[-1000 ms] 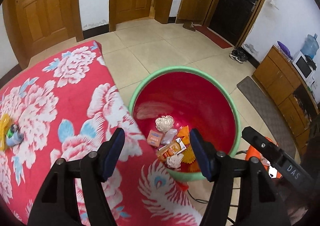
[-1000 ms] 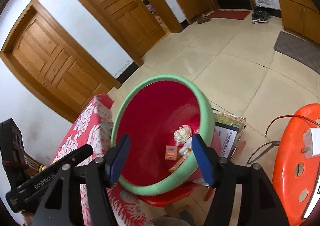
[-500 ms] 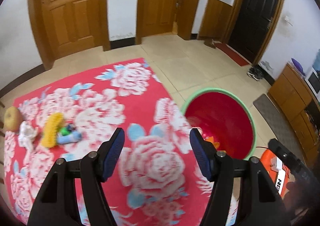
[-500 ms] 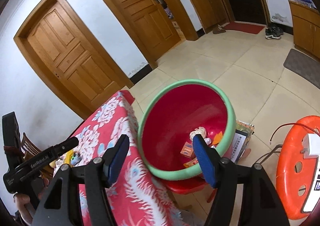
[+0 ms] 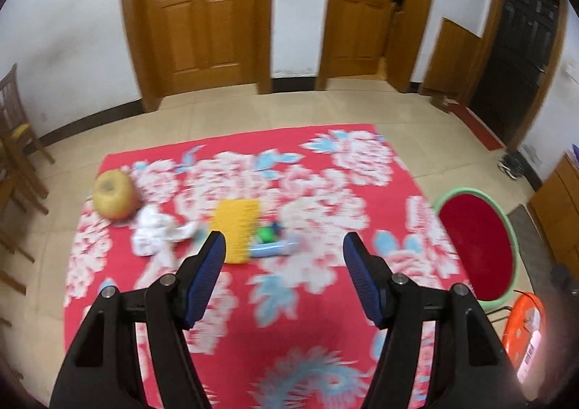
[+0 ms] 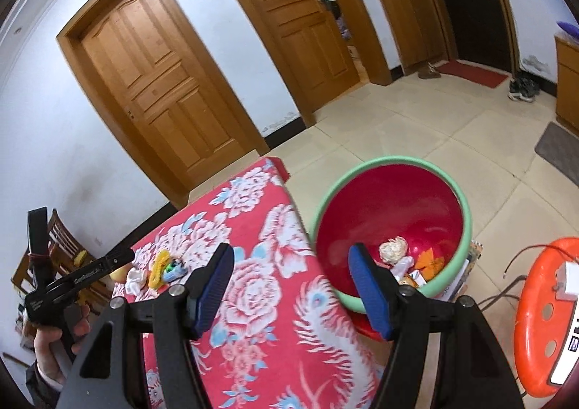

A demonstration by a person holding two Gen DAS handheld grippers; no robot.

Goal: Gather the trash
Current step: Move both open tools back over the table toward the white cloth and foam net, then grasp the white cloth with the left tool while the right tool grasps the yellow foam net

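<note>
Both tongs gape wide, empty: left gripper [image 5: 284, 251], right gripper [image 6: 289, 266]. Crumpled white tissue [image 5: 159, 233] lies far-left on the red floral tablecloth [image 5: 325, 192] (light, soft); I'd pinch its bunched middle.

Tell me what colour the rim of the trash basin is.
The trash basin has a light green rim around a red inside; it shows best in the right wrist view.

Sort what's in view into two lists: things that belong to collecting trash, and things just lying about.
Belongs to the job:
- red plastic basin with green rim, already holding scraps
- yellow ridged wrapper
- crumpled white tissue
- light blue tube
- left gripper, open
- right gripper, open

Lying about:
- round yellowish fruit, possibly trash
- orange plastic stool
- wooden chair
</note>
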